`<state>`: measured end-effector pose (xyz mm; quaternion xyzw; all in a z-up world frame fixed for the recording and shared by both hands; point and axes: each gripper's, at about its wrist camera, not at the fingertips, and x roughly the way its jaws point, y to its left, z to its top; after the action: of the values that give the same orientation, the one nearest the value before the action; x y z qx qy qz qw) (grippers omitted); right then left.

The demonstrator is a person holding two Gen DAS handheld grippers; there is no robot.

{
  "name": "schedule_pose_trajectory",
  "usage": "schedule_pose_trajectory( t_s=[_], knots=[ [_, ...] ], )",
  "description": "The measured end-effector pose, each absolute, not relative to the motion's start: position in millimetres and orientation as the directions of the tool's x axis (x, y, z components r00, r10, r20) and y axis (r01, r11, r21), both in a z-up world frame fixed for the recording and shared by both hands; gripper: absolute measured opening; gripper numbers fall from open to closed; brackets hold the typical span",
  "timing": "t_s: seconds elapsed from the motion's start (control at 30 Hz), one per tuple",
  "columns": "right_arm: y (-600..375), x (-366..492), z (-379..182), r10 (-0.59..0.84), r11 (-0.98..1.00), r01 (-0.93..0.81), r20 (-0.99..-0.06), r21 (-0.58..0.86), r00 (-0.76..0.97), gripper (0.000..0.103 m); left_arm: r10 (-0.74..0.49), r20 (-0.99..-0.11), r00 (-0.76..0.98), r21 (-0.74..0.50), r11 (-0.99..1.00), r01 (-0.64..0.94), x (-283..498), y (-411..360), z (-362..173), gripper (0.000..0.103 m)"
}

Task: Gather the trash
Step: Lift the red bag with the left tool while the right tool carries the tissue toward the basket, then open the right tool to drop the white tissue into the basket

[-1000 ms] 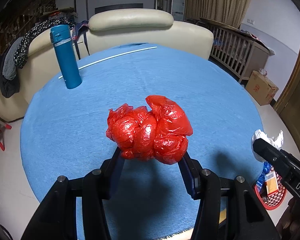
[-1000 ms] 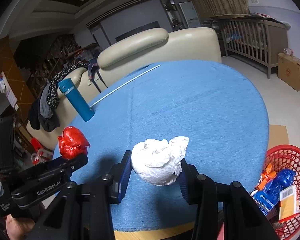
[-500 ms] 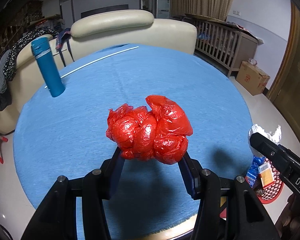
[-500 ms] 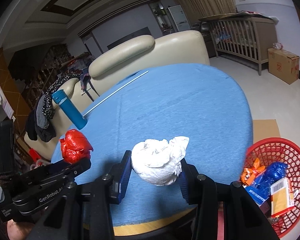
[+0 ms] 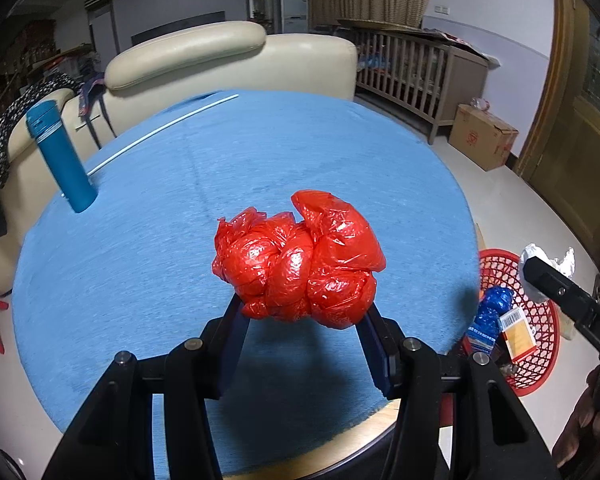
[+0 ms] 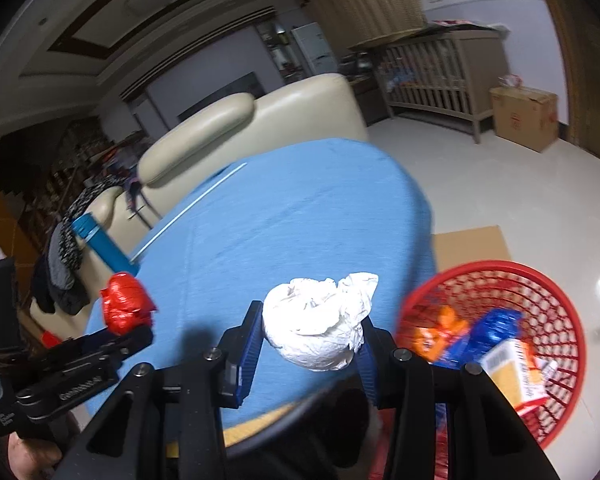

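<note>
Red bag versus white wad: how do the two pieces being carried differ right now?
The red bag is glossy knotted plastic; the white wad is matte and crumpled, like paper. The red bag looks bulkier and spreads its claw wider than the white wad does. The left claw holds the red bag, the right claw the white wad. Both are clamped, lifted off the table.

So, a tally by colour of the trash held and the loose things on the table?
Red, held: 1, the red plastic bag
White, held: 1, the white paper wad
Blue, on table: 1, the blue bottle
White, on table: 1, the thin white rod
Total: 4
</note>
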<state>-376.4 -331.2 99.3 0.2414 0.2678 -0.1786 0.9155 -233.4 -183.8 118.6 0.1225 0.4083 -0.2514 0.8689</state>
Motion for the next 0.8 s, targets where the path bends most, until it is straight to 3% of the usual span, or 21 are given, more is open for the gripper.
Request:
schedule_pose_trajectory(
  t_s=[0.8],
  knots=[
    [-440, -473, 60, -0.348, 0.625, 0.678, -0.639, 0.387, 0.686, 0.045, -0.417, -0.808, 0.417, 0.063, 0.643, 0.764, -299, -318, 115, 0.055]
  ],
)
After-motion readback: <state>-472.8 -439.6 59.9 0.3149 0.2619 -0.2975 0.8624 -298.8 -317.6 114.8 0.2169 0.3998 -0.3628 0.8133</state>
